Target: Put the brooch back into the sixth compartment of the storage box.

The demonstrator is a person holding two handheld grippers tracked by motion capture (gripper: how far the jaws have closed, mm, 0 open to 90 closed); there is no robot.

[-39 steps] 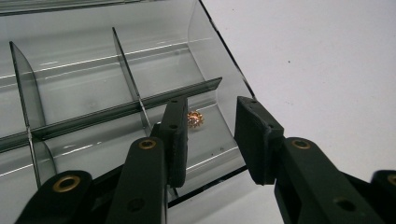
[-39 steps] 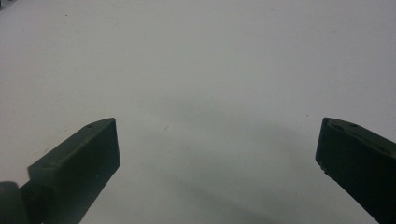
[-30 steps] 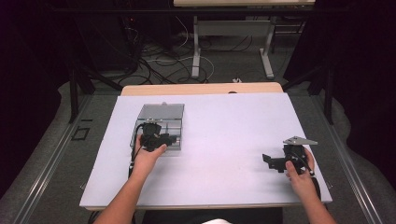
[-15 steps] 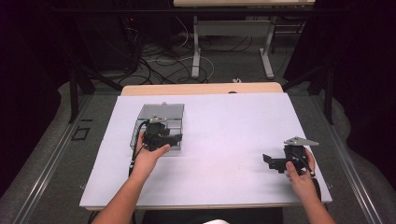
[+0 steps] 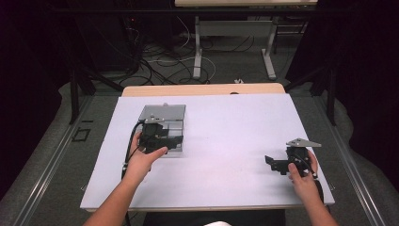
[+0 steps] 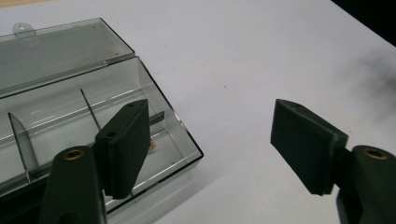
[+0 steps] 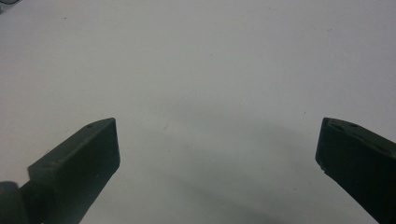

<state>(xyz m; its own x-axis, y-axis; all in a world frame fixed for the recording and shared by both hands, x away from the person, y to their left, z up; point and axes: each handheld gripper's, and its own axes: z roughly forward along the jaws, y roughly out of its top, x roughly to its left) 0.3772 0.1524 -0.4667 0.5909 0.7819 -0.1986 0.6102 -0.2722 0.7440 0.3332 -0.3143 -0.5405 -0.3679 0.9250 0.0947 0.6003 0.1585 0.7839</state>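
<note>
Left gripper (image 6: 215, 144) wide open over clear box (image 6: 70, 93) (unlabelled); right gripper (image 7: 217, 154) wide open, empty.

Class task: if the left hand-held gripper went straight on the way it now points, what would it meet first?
Probably the bare white table top beside the clear plastic box; one jaw overlaps the box's corner, though depth is unclear.

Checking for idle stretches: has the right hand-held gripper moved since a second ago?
No. The right hand-held gripper sits at the same spot near the table's right edge, open, in the high view.
</note>
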